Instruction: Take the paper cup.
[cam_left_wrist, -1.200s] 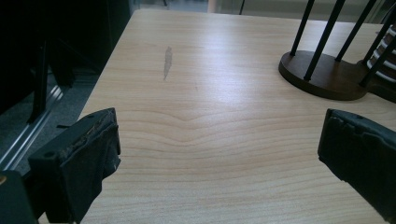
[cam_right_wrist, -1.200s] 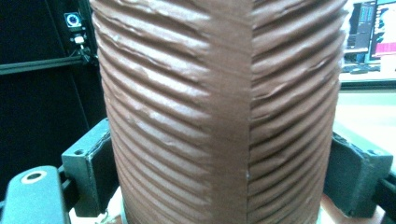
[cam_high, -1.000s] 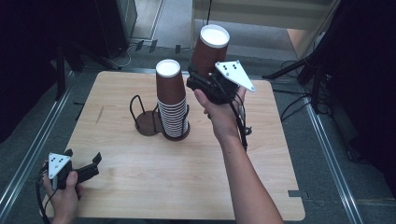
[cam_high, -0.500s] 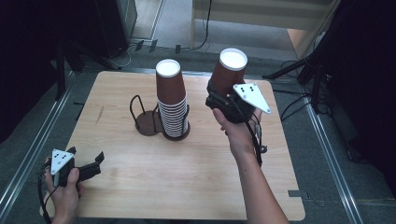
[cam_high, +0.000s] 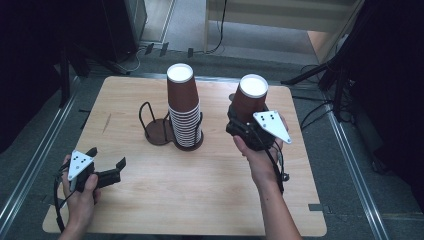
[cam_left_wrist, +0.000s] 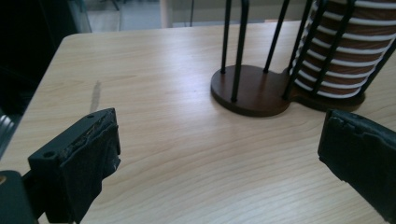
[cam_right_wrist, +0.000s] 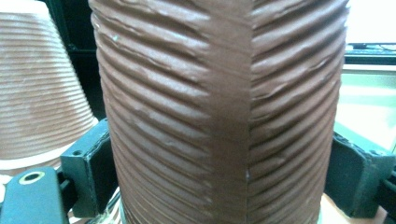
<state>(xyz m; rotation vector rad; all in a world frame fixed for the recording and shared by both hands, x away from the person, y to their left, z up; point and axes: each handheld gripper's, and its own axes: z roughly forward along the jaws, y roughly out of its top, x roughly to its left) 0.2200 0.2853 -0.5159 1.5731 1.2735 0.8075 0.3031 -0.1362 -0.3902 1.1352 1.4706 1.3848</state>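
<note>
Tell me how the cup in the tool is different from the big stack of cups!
The held cup is a single one gripped by the right tool; the stack is many cups nested. The stack stands in the black rack on the table and rises taller. Both are brown, ribbed and upside down.

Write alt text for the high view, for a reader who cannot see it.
The right gripper holds an upside-down brown ribbed paper cup above a wooden table, right of a stack of the same cups in a black wire holder. The left gripper rests open near the table's front left corner.
</note>
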